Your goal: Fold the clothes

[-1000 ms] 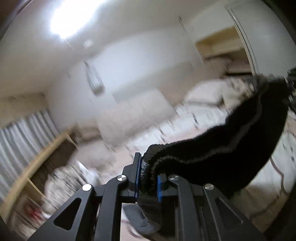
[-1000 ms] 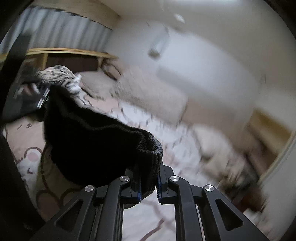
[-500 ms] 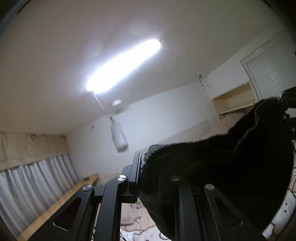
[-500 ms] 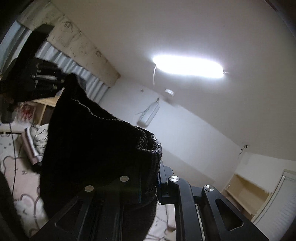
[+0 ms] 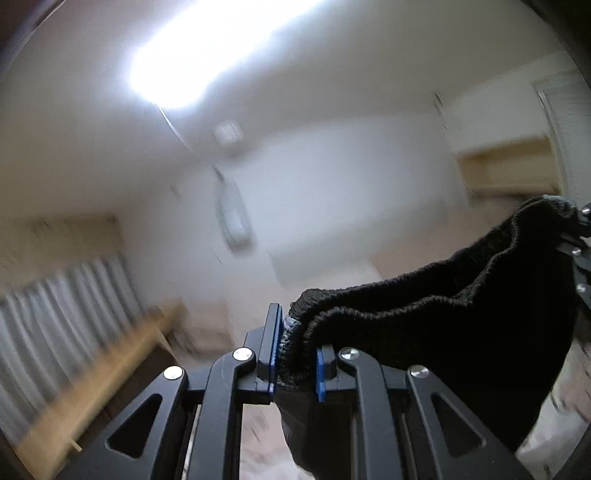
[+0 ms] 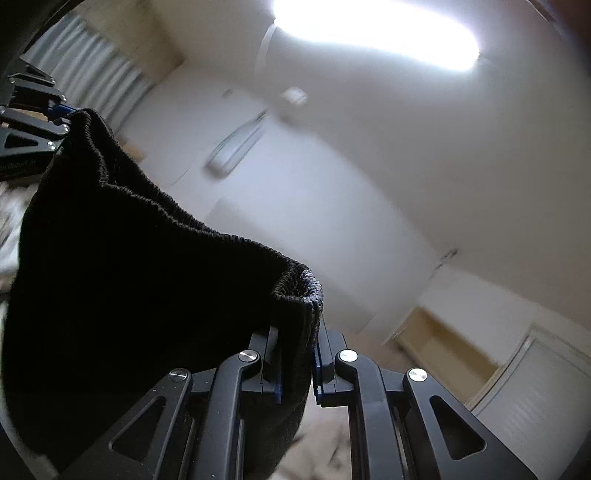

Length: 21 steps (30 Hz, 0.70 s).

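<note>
A black knit garment [image 5: 436, 332] with an elastic hem hangs stretched between both grippers, held up in the air. My left gripper [image 5: 295, 354] is shut on one end of the hem. My right gripper [image 6: 295, 358] is shut on the other end; the garment [image 6: 122, 273] sags to its left. The right gripper shows at the right edge of the left wrist view [image 5: 580, 251], and the left gripper at the top left of the right wrist view [image 6: 37, 122]. The garment's lower part is hidden below the frames.
Both cameras tilt up at the room: a ceiling light [image 6: 376, 33], a wall air conditioner [image 5: 232, 218], curtains [image 5: 59, 306] over a wooden shelf [image 5: 110, 373] on the left, a wooden shelf [image 6: 443, 347] on the right. Patterned bedding [image 5: 561, 410] lies below.
Both grippers swung the garment up from above the bed until the cameras faced the ceiling, and now tilt back down a little. Both keep their hold on the hem.
</note>
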Motion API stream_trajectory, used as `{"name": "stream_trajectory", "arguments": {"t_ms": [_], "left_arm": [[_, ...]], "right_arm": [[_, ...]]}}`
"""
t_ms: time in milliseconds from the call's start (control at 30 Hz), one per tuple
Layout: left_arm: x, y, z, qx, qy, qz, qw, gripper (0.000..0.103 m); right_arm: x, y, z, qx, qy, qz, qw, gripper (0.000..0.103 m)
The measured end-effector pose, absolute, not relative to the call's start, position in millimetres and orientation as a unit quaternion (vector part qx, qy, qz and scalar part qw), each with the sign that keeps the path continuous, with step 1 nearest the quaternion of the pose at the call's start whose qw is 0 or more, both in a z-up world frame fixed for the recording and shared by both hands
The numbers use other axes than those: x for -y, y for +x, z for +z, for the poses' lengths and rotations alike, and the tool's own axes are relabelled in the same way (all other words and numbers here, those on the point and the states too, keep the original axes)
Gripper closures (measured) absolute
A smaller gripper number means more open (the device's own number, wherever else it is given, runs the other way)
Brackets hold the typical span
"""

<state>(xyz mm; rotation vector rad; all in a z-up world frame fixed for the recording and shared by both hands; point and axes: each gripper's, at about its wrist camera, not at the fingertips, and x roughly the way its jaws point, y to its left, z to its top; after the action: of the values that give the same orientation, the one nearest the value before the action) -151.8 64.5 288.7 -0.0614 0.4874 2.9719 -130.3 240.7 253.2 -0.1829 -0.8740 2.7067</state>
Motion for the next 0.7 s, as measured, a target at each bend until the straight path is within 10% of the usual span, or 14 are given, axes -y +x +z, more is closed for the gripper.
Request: {"name": "stream_trajectory", "arguments": {"t_ms": [233, 700], "left_arm": [[-39, -118, 242, -0.244, -0.016, 0.968, 0.065, 0.087], [-60, -62, -220, -0.562, -0.259, 0.754, 0.219, 0.089]], "right_arm": [[-241, -87, 259, 0.311, -0.007, 0.944, 0.107, 0.091], [-233, -45, -191, 0.322, -0.435, 0.839, -0.056, 0.091]]}}
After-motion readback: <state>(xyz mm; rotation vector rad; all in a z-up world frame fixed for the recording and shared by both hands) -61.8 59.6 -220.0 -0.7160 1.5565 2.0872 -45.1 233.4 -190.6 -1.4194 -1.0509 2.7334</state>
